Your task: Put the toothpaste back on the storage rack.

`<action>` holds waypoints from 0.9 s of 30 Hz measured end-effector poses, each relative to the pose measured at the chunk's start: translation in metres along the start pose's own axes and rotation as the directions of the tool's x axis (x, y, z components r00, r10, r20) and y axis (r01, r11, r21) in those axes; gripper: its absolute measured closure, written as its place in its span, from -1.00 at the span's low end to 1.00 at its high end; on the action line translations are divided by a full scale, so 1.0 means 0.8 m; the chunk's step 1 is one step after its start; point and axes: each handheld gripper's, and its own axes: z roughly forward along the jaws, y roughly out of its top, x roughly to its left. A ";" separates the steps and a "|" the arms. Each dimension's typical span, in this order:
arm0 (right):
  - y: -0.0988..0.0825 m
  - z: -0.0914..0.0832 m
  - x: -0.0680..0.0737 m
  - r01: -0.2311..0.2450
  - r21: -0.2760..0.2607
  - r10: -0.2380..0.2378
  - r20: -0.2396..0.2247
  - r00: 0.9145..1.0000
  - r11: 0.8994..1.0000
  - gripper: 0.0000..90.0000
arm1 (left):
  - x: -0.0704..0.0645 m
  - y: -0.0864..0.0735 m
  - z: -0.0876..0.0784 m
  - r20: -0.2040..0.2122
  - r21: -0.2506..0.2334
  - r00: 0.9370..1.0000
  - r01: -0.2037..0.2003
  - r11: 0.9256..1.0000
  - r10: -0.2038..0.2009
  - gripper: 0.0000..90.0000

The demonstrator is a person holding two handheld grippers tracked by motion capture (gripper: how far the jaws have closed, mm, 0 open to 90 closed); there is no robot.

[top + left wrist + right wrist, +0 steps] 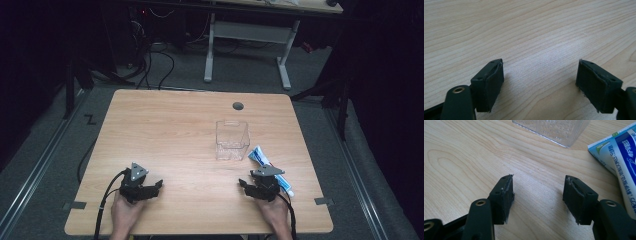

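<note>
Resting low over the near edge of the wooden table [170, 125], the left gripper [159, 184] sits at the near left with its jaws spread apart; in the left gripper view the left gripper [540, 72] has nothing but bare wood grain between its pads. At the near right, the right gripper [242, 183] is held the same way, jaws wide apart and clamped on nothing; in the right gripper view the right gripper [538, 186] has bare table between its pads. Just to the right of it lies the toothpaste tube [270, 167], flat on the table, blue and white, running from near right to far left; the right gripper view shows the toothpaste tube [621, 162] close beside the right-hand jaw. A little farther, touching or nearly touching the tube's far end, stands the clear plastic container [232, 140], upright and open-topped. Farthest, near the table's far edge, is a round cable hole [238, 106].
</note>
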 end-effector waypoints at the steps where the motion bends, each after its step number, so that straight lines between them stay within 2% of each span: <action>1: 0.000 0.000 0.000 0.001 0.000 -0.001 0.003 1.000 1.000 -0.12 | 0.000 0.000 0.000 0.000 0.000 1.000 0.000 1.000 0.000 -0.50; 27: 0.000 0.000 0.000 -0.001 0.002 0.001 0.004 1.000 1.000 -0.15 | 0.000 0.000 0.000 0.001 0.000 1.000 0.001 1.000 -0.001 -0.49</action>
